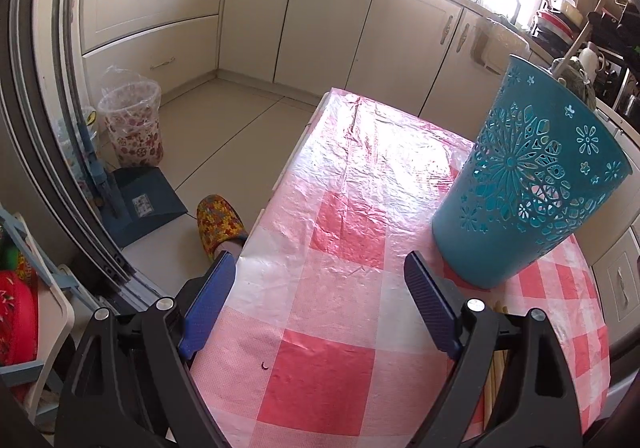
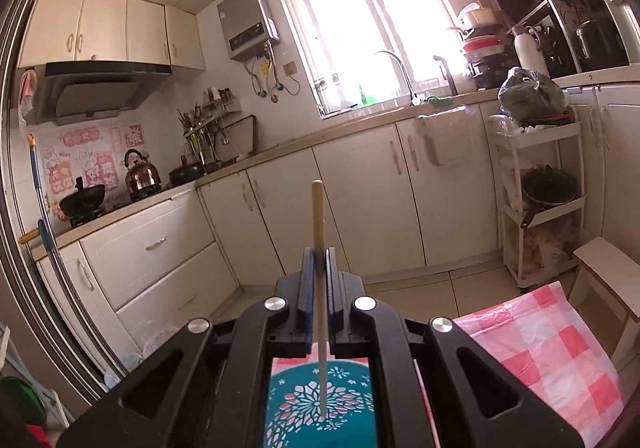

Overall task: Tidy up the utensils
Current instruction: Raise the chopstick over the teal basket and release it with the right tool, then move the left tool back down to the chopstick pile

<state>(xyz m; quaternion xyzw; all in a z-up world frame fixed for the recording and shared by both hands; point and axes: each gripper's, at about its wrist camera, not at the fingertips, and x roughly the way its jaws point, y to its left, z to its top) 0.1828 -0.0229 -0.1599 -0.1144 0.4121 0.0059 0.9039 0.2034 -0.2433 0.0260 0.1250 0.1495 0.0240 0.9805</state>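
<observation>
Right gripper [image 2: 319, 262], black-framed with blue pads, is clenched on a single pale wooden chopstick [image 2: 318, 216] held upright between its two fingers; the stick's blunt upper end rises above the pads against the cream cabinet doors [image 2: 360, 200], while its thinner lower end runs down past the frame and shows in front of a teal plastic utensil holder with a cut-out flower pattern [image 2: 344, 404], directly beneath the gripper. Whether the tip touches the holder cannot be told. From the left wrist view, the left gripper [image 1: 320, 272] hangs released, its blue pads spread wide apart with nothing between them, above a tabletop covered in a crinkled pink-and-white checked plastic cloth [image 1: 344, 208]. That same teal holder [image 1: 528, 176] stands on the cloth just beyond and to the right of the right-hand pad, widening toward its rim. More pale wooden chopsticks [image 1: 498, 364] lie on the cloth partly hidden behind the gripper's right-hand frame. On the floor beside the tabletop shows a foot in a yellow floral slipper [image 1: 220, 224].
</observation>
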